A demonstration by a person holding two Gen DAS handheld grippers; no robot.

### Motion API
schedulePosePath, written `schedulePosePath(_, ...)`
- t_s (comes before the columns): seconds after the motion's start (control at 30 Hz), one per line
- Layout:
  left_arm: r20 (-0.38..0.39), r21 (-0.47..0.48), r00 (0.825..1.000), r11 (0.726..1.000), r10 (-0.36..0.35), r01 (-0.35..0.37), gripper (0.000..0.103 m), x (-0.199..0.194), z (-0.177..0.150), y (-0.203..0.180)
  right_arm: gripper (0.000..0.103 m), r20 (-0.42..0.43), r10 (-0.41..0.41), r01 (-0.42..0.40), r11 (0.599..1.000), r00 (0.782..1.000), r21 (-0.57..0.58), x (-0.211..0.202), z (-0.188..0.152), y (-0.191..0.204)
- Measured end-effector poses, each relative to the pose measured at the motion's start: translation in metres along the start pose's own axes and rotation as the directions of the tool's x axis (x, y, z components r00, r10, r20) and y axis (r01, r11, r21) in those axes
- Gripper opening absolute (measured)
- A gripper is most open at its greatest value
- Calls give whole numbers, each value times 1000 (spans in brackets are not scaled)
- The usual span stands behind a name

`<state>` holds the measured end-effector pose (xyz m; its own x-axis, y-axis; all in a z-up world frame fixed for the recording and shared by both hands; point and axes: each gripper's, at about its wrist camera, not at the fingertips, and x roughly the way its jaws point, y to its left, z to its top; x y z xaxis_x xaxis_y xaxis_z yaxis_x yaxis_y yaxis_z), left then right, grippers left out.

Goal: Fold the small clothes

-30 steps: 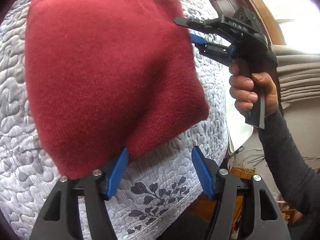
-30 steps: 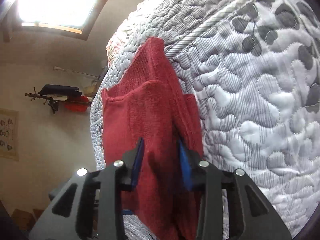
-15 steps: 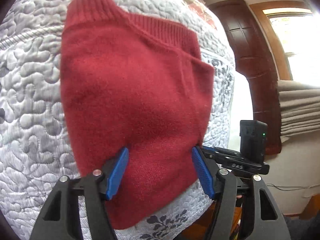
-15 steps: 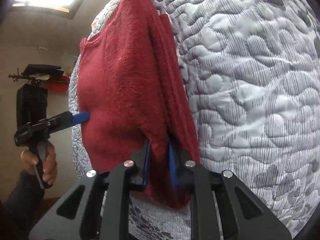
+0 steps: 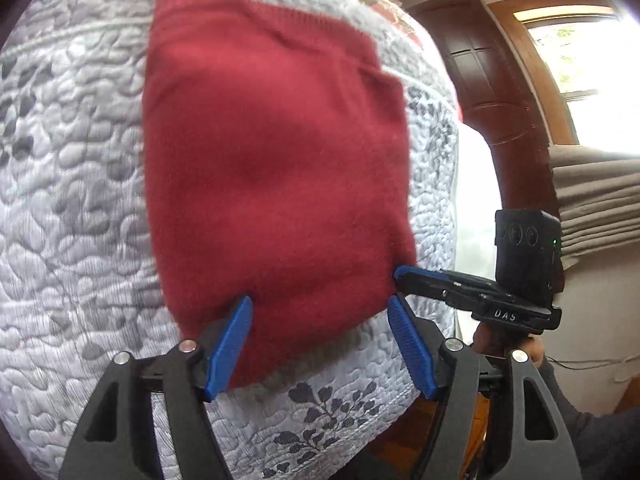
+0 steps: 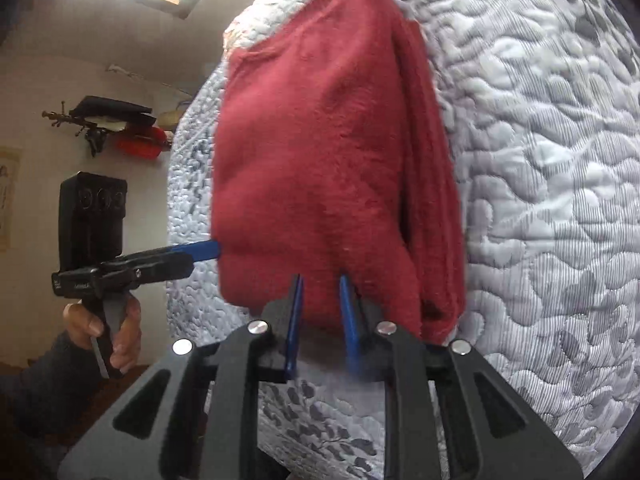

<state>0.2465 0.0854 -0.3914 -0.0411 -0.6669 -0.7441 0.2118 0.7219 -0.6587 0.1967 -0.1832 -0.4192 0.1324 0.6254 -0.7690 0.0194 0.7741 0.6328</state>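
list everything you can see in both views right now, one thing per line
red knit garment: 1, dark red, folded, lying on the quilt by its near edge
quilt: 1, pale grey with dark leaf print, covering the bed
wooden door: 1, dark brown, behind the bed
window: 1, bright, right of the door
wall rack: 1, holding black and red items, on the far wall
left tool: 1, black with blue pads, open at the garment's near edge
right tool: 1, black with blue pads, open at the garment's folded corner
hand: 1, gripping the left tool's handle

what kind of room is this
Most likely a bedroom at home: a red sweater lies on a quilted bedspread, with a dark wooden door and a window behind.
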Motion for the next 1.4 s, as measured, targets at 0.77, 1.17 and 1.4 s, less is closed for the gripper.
schedulePosePath(0.77,94,74,918,917,386,-393,88,-44,11,-22,82,96,-175,171,984,980,42,-45,49,-1)
schedulePosePath(1.17,63,30,905,906,421,-423,88,-46,45,21,86,44,-165,161,983,985,84,-17,79,-13)
schedulePosePath(1.4,89,-185,996,983,13,4,91,-53,56,87,87,47,-80,72,985,996,159,-30,79,-31)
